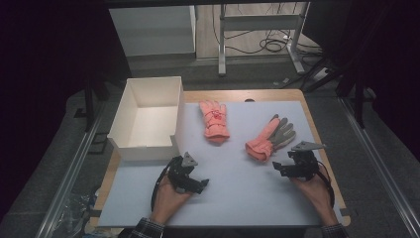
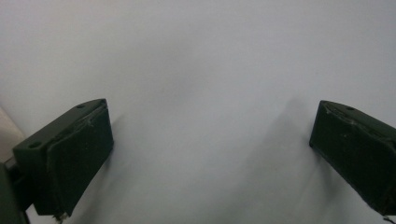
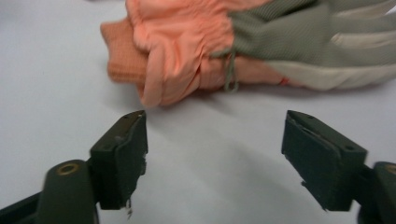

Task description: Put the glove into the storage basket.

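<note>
Two salmon-pink gloves lie on the pale mat [image 1: 237, 188]. One glove [image 1: 215, 120] rests back up near the middle. The other glove [image 1: 271, 138] lies palm up to the right, with a grey palm and a ribbed cuff. My right gripper [image 1: 278, 168] hovers just short of that cuff, jaws apart and nothing between them; in the right gripper view the glove [image 3: 187, 51] lies a little beyond the right gripper [image 3: 215, 123]. My left gripper [image 1: 200, 184] stands open over bare mat near the front, and the left gripper [image 2: 212, 112] has only mat before it.
A white open box [image 1: 146, 151] stands on the table's left side, beyond my left hand. The wooden table edge [image 1: 317, 134] runs along the mat's right side. Metal rails flank the table, and table legs with cables stand behind.
</note>
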`<state>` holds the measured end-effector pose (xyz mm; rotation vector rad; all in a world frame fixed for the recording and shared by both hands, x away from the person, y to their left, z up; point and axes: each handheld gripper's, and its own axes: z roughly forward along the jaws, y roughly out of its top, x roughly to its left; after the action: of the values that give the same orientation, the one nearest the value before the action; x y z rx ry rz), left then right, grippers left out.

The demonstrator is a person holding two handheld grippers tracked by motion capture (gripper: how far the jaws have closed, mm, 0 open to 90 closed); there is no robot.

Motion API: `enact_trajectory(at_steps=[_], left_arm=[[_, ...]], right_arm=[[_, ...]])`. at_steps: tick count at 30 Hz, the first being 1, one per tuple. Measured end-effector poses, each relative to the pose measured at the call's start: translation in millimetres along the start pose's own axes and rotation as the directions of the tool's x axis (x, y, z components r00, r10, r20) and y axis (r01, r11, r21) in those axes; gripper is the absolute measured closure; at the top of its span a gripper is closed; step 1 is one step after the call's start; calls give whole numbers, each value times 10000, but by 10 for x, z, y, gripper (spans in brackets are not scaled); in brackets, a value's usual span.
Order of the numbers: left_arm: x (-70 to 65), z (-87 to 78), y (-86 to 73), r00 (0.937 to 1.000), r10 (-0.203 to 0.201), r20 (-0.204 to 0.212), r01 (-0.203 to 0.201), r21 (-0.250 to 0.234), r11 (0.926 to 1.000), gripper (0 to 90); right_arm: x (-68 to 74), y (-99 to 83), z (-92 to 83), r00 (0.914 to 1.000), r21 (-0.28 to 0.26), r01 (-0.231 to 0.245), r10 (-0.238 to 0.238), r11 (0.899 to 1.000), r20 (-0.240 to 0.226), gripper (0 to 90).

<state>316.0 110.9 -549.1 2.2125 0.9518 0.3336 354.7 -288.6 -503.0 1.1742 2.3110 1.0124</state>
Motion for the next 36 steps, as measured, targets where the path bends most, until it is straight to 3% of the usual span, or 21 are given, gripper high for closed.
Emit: enact_trajectory(at_steps=[10, 20, 23, 26, 30, 33, 36], left_arm=[[-2, 0, 0, 10000, -8, -7, 8, -1, 10000, 0], [-2, 0, 0, 10000, -10, -8, 10, 0, 10000, 0], [-2, 0, 0, 10000, -8, -9, 8, -4, 10000, 0], [-3, 0, -1, 10000, -15, -10, 15, -7, 10000, 0], [-2, 0, -1, 10000, -13, -8, 13, -9, 10000, 0], [-3, 0, -1, 10000, -13, -9, 13, -8, 10000, 0], [-3, 0, -1, 10000, -13, -10, 13, -7, 10000, 0]], right_arm=[[-156, 310, -20, 9996, -363, -268, 267, 9990, -32, 416], [-347, 577, 154, 9965, -392, -546, 569, 9977, 605, 575], [-383, 647, 228, 9956, -367, -617, 640, 9974, 680, 579], [-407, 694, 329, 9942, -192, -776, 788, 9968, 727, 501], [-436, 705, 456, 9924, 40, -895, 889, 9960, 853, 471], [-446, 677, 548, 9904, 400, -821, 770, 9958, 1147, 468], [-465, 629, 593, 9907, 426, -943, 895, 9946, 1027, 499]])
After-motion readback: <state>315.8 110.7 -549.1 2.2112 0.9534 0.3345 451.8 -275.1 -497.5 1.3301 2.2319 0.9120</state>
